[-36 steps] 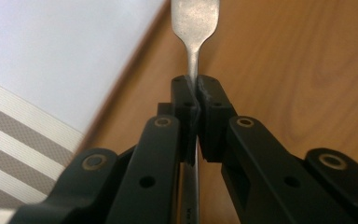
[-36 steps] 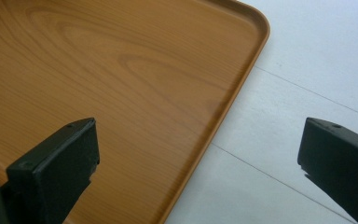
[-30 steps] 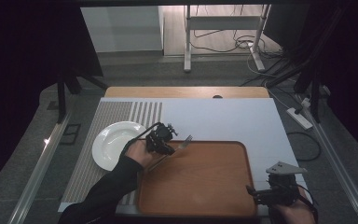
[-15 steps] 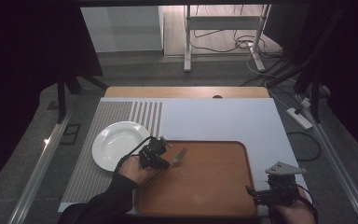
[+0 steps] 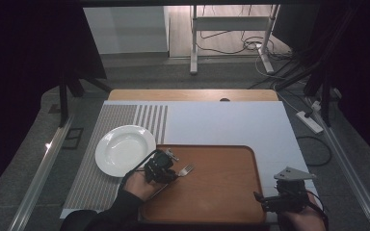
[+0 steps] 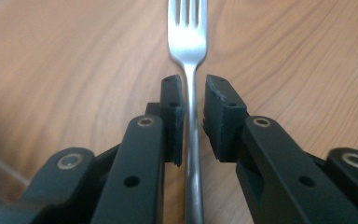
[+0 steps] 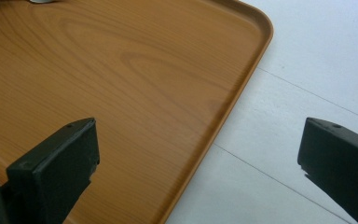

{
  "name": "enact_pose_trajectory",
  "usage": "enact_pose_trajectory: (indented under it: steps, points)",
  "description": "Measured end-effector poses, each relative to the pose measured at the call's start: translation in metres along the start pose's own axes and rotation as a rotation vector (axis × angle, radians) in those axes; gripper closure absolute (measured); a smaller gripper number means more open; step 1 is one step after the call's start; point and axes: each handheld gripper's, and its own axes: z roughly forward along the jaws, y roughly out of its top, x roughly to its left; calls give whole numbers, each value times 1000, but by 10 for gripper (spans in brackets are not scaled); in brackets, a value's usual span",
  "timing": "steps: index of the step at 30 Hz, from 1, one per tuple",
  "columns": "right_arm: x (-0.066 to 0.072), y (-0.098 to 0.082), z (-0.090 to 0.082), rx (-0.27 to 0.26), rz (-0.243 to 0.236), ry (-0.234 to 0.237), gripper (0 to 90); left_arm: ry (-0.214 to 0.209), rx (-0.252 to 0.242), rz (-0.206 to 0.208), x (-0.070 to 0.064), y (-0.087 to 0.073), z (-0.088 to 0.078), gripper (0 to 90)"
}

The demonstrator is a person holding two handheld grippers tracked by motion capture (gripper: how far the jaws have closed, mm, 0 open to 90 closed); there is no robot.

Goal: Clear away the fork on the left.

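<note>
A wooden tray (image 5: 217, 192) is seen lying on the white mat (image 5: 231, 125) that covers the counter (image 5: 192, 95), at the near edge. A metal fork (image 5: 186, 170) is found on the left part of the tray, its tines pointed toward the tray's middle. The left gripper (image 5: 169, 172) is held over the tray's left edge, and in the left gripper view its jaws are seen set to either side of the fork's (image 6: 189, 56) handle; the left pad appears to touch the handle while a slim gap is left at the right pad, so the gripper (image 6: 193, 116) is nearly closed around the handle but not firmly clamped on it. A white plate (image 5: 125, 149) is placed just left of the tray, partly on the striped part of the mat. The right gripper (image 5: 265, 199) is held low at the tray's near right corner, with its jaws spread wide apart; between them the tray's rim (image 7: 242, 88) and the white mat (image 7: 317, 60) are seen.
</note>
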Motion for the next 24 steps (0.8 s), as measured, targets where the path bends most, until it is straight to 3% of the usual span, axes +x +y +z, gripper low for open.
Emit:
enact_pose_trajectory:
  steps: [2, 7, 14, 24]
  points:
    - [0, 0, 0, 0, -1, 0, 0, -21, -6, 21, -4, 1, 1, 891]
    - [0, 0, 0, 1, -5, 2, 0, -36, 34, 24, -2, -1, 12, 892]
    - [0, 0, 0, 2, -6, 6, 0, -43, 22, -41, 10, -7, 12, 892]
    - [0, 0, 0, 3, -4, 7, 0, 0, 23, -121, 32, -22, 3, 892]
